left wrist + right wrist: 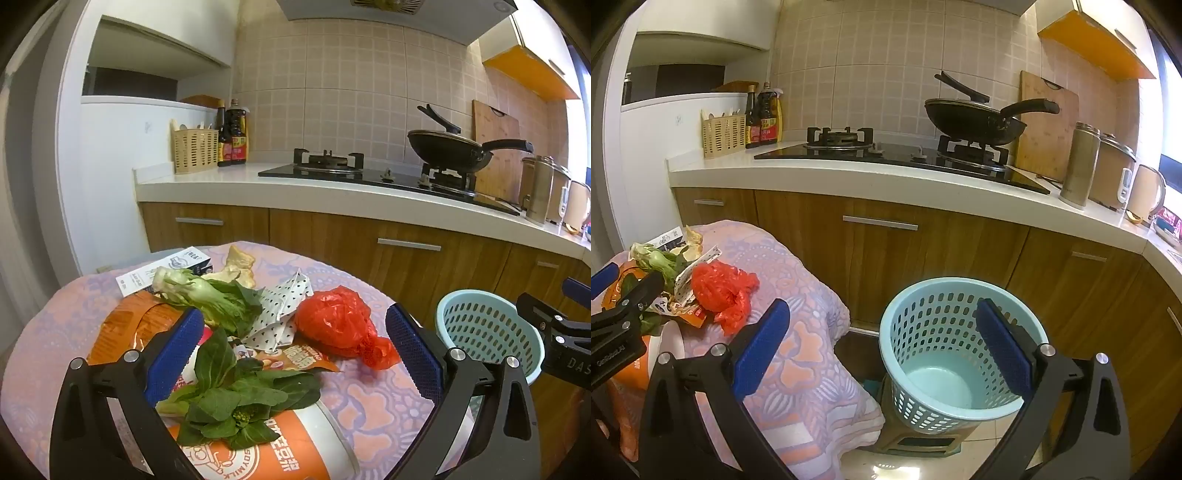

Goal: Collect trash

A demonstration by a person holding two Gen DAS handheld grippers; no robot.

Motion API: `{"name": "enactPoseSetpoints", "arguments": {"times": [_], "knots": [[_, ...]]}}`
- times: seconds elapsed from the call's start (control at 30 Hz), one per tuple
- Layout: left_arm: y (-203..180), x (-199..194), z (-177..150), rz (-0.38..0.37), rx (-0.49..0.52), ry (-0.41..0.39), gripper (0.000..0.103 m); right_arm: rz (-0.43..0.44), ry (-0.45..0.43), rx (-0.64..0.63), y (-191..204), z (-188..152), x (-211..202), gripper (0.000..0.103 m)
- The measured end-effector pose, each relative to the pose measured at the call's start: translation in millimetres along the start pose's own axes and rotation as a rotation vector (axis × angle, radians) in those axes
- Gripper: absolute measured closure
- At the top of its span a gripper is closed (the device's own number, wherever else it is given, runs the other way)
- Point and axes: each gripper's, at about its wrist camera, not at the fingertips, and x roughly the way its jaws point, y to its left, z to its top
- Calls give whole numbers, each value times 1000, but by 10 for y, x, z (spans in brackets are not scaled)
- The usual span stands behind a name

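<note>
Trash lies piled on a table under a pink and purple patterned cloth (369,402): a crumpled red plastic bag (334,325), a white dotted face mask (282,314), green vegetable leaves (236,395), a stalk of greens (207,295), an orange soy-milk bag (258,450) and a small snack wrapper (299,358). My left gripper (295,354) hovers open over the pile, holding nothing. A light-blue perforated basket (945,354) stands empty on a low stool to the right of the table. My right gripper (882,350) is open above and in front of the basket, holding nothing.
A white and black carton (166,267) and crumpled yellowish paper (240,267) lie at the table's far side. Behind are wooden cabinets (886,251), a white counter (849,181) with a gas hob, a black pan (975,118), a steel flask (1080,166), sauce bottles and a utensil holder.
</note>
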Motion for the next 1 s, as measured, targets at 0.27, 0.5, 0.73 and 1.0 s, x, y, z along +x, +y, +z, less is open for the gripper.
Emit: {"name": "enactPoseSetpoints", "arguments": {"times": [0.27, 0.5, 0.73, 1.0], "knots": [[5, 9, 1, -5, -1, 0, 7, 5, 9, 2, 9, -31, 9, 8], [-3, -1, 2, -1, 4, -2, 7, 11, 14, 3, 17, -42, 18, 8], [-1, -11, 7, -1, 7, -5, 8, 12, 17, 4, 20, -51, 25, 8], [19, -14, -3, -4, 0, -19, 7, 14, 19, 6, 7, -56, 32, 8]]}}
